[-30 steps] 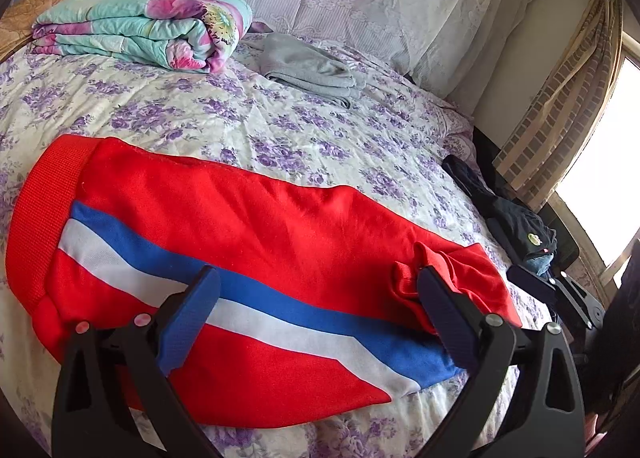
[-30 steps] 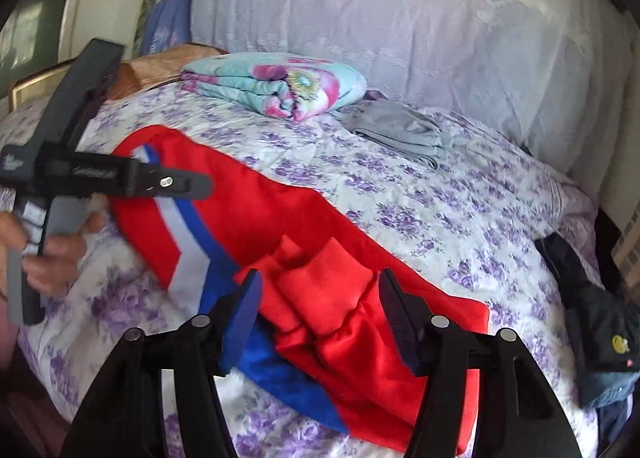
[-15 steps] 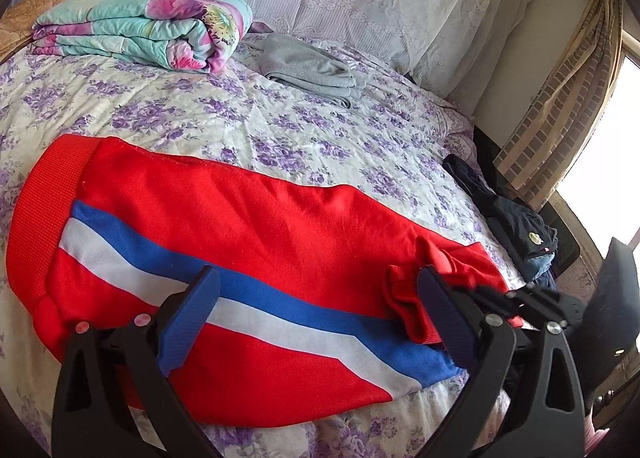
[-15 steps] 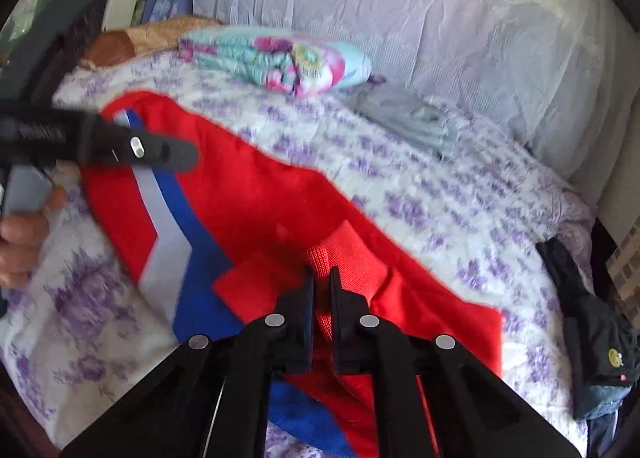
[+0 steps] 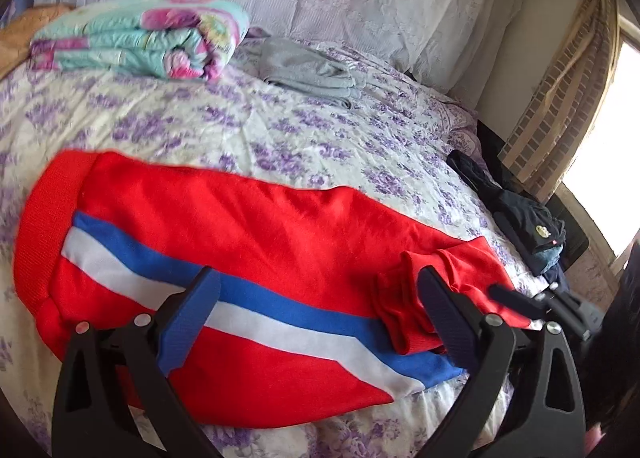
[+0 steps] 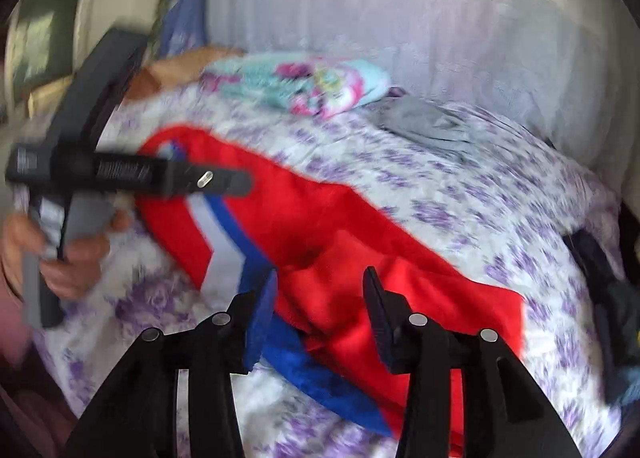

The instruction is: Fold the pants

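Red pants [image 5: 248,226] with a blue and white side stripe lie lengthwise on the bed, waistband at the left, leg ends bunched up at the right [image 5: 404,298]. My left gripper [image 5: 320,298] is open above the stripe and holds nothing. In the blurred right wrist view the pants [image 6: 360,242] lie ahead, and my right gripper [image 6: 320,290] is open over the bunched leg ends, empty. The left gripper's body [image 6: 120,174] shows there in a hand at the left.
A floral-sheeted bed [image 5: 200,118] carries a folded turquoise quilt [image 5: 140,38] and a folded grey garment [image 5: 312,70] near the pillows. Dark clothes [image 5: 524,214] lie at the bed's right edge. A curtain [image 5: 560,98] and window stand at the right.
My right gripper was shut on the bunched red leg end half a second ago; it has opened and let go. The left gripper has stayed open in place.
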### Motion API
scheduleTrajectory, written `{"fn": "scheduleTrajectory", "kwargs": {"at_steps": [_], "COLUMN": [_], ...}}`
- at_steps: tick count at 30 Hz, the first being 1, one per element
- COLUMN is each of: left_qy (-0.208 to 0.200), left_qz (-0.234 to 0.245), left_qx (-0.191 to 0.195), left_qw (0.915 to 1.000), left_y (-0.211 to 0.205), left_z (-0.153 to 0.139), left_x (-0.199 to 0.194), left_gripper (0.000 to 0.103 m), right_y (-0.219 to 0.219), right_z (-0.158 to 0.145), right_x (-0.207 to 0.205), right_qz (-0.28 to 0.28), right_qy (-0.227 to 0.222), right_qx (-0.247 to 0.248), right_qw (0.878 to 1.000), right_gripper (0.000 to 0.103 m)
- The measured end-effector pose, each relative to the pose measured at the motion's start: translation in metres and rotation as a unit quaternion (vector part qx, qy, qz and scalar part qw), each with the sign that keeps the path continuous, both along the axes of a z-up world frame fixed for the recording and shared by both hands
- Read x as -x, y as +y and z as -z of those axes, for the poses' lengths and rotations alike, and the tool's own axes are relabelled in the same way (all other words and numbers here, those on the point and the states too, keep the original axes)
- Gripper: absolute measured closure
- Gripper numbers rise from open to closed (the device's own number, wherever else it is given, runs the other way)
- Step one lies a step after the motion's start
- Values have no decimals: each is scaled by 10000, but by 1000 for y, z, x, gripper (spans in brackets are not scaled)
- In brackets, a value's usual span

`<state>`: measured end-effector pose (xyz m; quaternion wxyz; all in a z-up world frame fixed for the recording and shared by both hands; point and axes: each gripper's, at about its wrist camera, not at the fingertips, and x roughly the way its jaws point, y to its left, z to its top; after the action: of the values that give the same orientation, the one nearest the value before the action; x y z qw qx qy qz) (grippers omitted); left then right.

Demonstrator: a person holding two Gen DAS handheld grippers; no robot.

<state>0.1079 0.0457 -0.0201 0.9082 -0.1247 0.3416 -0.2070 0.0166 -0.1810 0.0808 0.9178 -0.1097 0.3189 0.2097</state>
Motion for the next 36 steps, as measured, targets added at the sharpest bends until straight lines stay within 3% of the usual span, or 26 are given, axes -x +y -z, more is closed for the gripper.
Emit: {"fn": "scheduleTrajectory", "kwargs": {"at_steps": [3,6,7,8,11,13,15,17,20,23,24,26,28,30,34,36], "left_qy": [-536,-862,-875,-832,-395,40,556,768,947,816,648,251,163,338,553,518], "left_qz": [408,1242,1506,1826,2283,2415,2369,2301,2314,2290,2279,2125,1901,1788,1703,1702], "left_qx": [-367,-394,-370,-366,-641,-709,-879,-783,-442,-429,-469,-614,-660,-687,-728,-755], "left_qw": [9971,9877,9840,9790,9707,9678,9660,9670,9672,9690,9704,9749,9794,9809,9811,9811], "left_y": [-31,-76,-91,-108,-147,-159,-163,-154,-141,-140,-142,-147,-144,-144,-141,-141], "left_z": [-23,-42,-44,-45,-30,-12,13,27,32,19,9,-7,-12,-5,15,16], "left_x": [17,32,34,34,22,11,-1,-6,-7,-4,-1,0,-6,-16,-27,-27], "left_gripper": [7,8,19,37,66,68,77,89,91,91,86,60,57,57,59,59], "right_y": [-52,-95,-105,-110,-118,-119,-120,-125,-127,-131,-132,-131,-131,-135,-147,-148], "right_z": [-9,0,6,11,31,43,54,64,62,43,36,24,19,25,66,71], "right_x": [-7,-13,-15,-14,-10,-8,-4,1,4,-6,-9,-23,-45,-65,-107,-105], "right_qz": [750,1405,1555,1662,1753,1735,1744,1700,1567,1425,1386,1386,1427,1483,1845,1824], "right_qy": [194,472,539,595,829,952,1051,1098,1109,1070,1004,829,785,970,1940,1887], "right_qx": [-779,-1309,-1390,-1415,-1346,-1160,-1020,-1098,-1122,-1438,-1523,-1588,-1598,-1706,-1787,-1886], "right_qw": [9939,9803,9765,9741,9717,9733,9737,9731,9750,9734,9734,9740,9736,9693,9468,9463], "right_gripper": [57,61,65,74,84,85,87,87,84,83,82,82,82,82,84,85]}}
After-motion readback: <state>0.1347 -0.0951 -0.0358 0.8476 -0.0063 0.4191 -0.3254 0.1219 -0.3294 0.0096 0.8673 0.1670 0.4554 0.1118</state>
